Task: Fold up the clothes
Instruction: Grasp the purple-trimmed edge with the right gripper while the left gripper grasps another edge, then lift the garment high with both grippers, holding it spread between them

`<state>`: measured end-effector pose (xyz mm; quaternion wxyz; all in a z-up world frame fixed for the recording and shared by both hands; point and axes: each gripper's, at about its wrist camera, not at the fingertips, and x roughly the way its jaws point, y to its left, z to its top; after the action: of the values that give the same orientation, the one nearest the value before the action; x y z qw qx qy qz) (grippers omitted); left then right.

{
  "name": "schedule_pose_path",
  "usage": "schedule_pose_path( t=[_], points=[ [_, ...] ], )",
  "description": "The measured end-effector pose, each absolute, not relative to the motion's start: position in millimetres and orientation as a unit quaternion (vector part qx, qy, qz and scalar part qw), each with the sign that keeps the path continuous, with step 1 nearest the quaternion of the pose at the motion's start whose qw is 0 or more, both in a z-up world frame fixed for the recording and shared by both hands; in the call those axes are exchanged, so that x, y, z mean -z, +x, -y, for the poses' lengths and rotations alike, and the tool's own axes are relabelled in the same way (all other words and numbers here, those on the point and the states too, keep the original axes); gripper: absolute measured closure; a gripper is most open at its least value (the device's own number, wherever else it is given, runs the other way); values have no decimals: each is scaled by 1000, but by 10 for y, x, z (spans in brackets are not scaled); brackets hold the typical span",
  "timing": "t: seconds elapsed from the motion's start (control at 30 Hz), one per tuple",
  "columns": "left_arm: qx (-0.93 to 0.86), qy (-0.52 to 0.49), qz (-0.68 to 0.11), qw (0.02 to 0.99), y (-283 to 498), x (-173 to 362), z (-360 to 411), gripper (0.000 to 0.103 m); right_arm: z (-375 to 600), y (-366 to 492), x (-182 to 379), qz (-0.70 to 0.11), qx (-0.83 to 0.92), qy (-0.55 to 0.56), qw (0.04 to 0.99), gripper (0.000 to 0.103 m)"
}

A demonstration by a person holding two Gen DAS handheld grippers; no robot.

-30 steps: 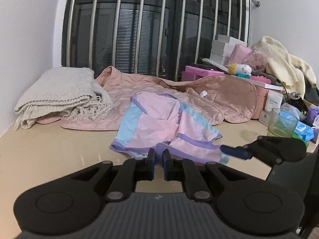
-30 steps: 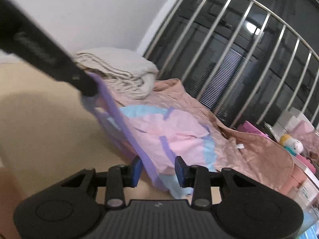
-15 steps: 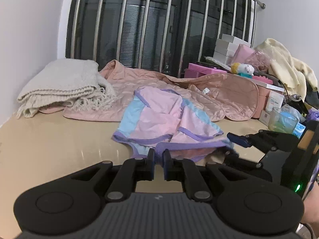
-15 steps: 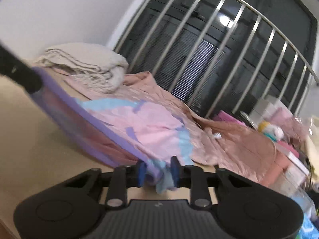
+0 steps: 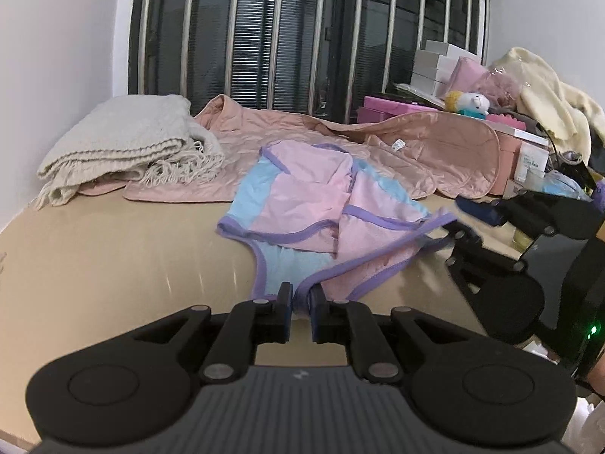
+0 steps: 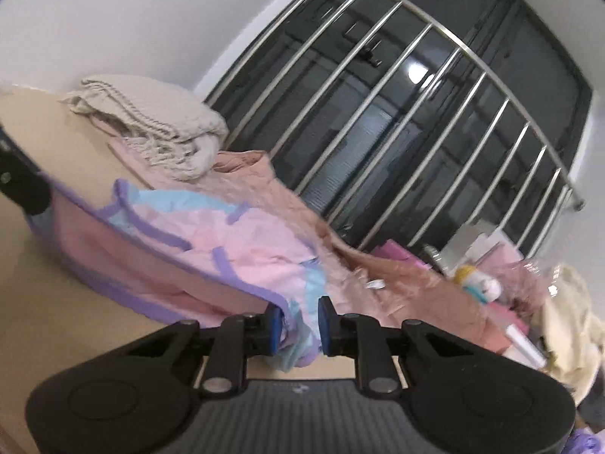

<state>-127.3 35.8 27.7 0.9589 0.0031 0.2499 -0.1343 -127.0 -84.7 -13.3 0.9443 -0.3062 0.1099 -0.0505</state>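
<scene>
A pink garment [image 5: 310, 204] with light-blue panels and purple trim lies crumpled on the tan table [image 5: 113, 257]. My left gripper [image 5: 300, 302] is shut on its near purple hem, low over the table. My right gripper [image 6: 299, 317] has a bunched blue and pink corner of the same garment [image 6: 227, 242] between its blue pads, and its jaws are closing on it. The trim runs taut between the two grippers. In the left wrist view the right gripper [image 5: 459, 215] sits at the garment's right end. In the right wrist view the left gripper [image 6: 26, 193] shows at the far left.
A folded beige knitted blanket [image 5: 124, 140] lies at the back left, and a quilted pink cover [image 5: 416, 151] spreads behind the garment. Boxes [image 5: 435, 64], a plush toy [image 5: 469, 104] and cream clothing [image 5: 544, 102] crowd the right. Window bars [image 5: 302, 30] close off the back.
The right gripper's jaws have narrowed around the garment's corner and the gripper has turned. The left gripper has sunk a little with the hem. The trim between them has drawn straighter.
</scene>
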Motion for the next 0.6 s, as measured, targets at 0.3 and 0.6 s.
schedule_pose_path(
  t=[0.3,0.6],
  points=[
    [133,-2,-246,960,-1448,-175,-196,44,975,-1342,1,-123,33,-274,953,99],
    [91,67,-215,970,-1492,-24,91,48,924,-1430,-112,-114,19,-270,956,99]
  ],
)
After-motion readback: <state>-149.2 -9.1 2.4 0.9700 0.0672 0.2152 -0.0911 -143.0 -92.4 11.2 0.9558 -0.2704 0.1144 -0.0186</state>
